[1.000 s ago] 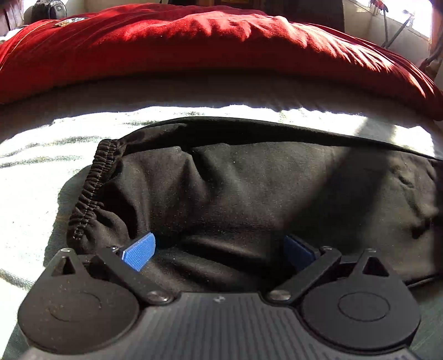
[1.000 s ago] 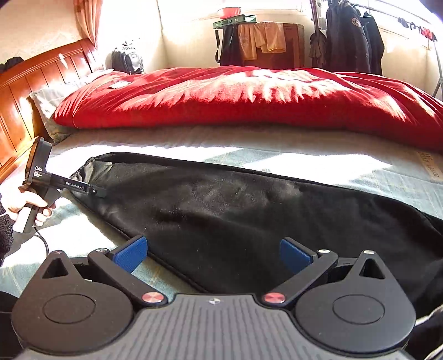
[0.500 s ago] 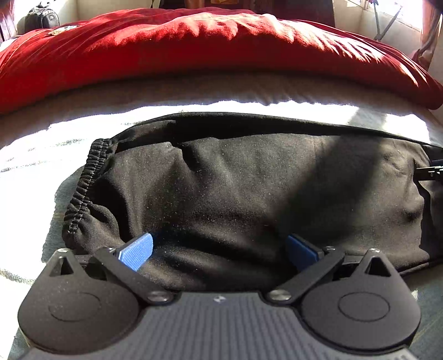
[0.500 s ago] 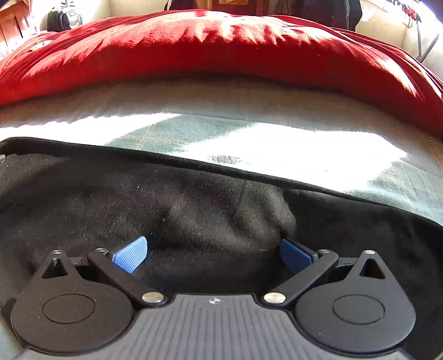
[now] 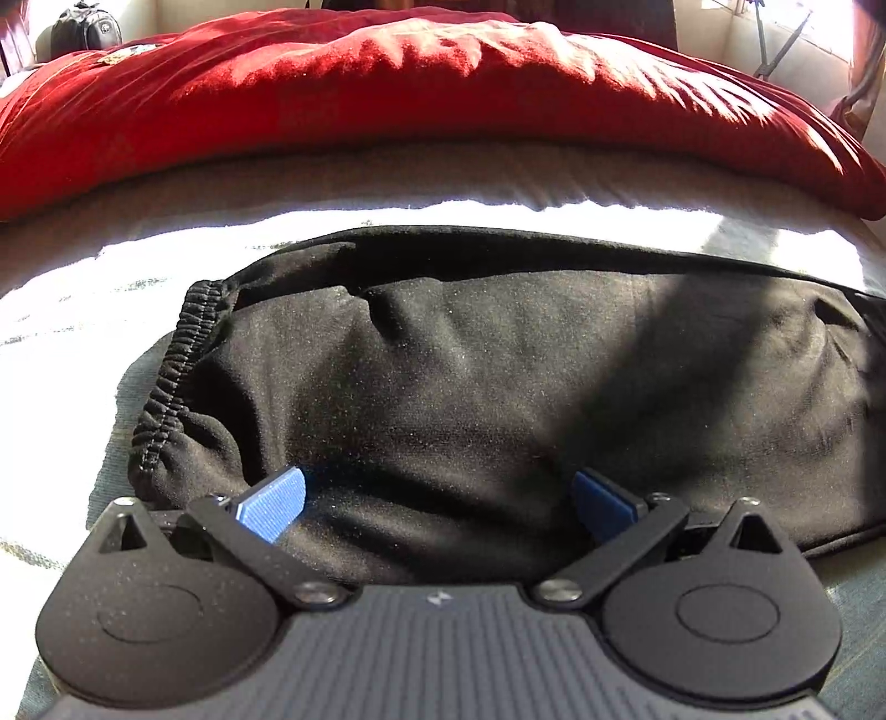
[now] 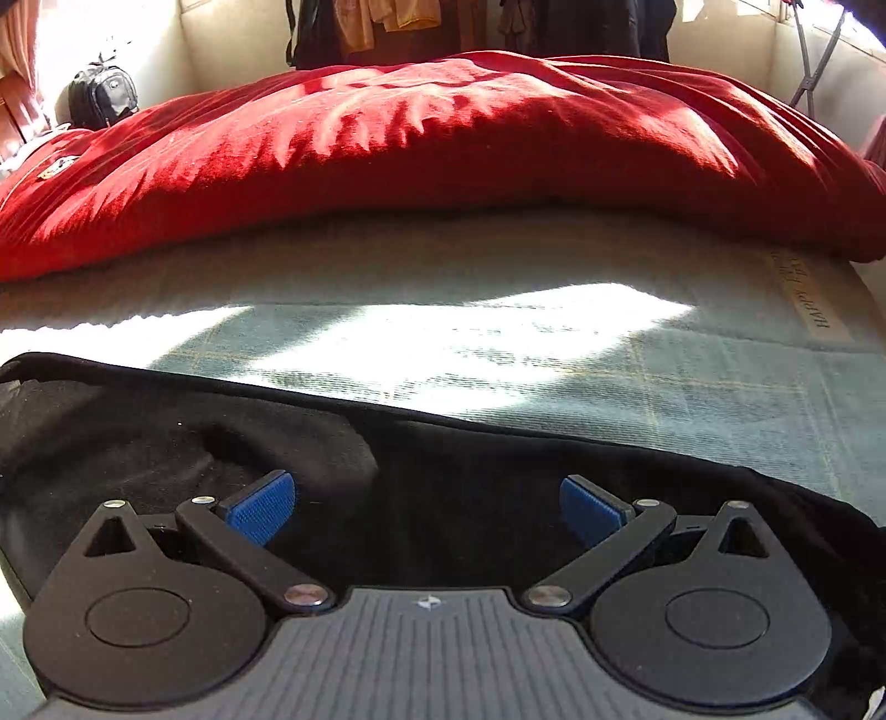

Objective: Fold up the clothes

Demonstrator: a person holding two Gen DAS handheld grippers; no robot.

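Observation:
Black trousers [image 5: 498, 387] lie flat across the bed, their gathered elastic waistband [image 5: 177, 365] at the left. My left gripper [image 5: 437, 507] is open, low over the near edge of the cloth close to the waistband, with black fabric lying between its blue pads [image 5: 274, 501]. Further along the same garment, the black trousers [image 6: 166, 443] fill the lower part of the right wrist view. My right gripper [image 6: 426, 507] is open too, down on the fabric with cloth between its blue pads [image 6: 260, 507].
A thick red duvet [image 6: 443, 144] is heaped across the far side of the bed. Pale checked bedsheet [image 6: 498, 354] lies sunlit between it and the trousers. A black backpack [image 6: 102, 97] and hanging clothes [image 6: 387, 22] stand by the far wall.
The right gripper has dropped from well above the bed down onto the trousers and swung right. The left gripper has eased slightly back. Both stayed open.

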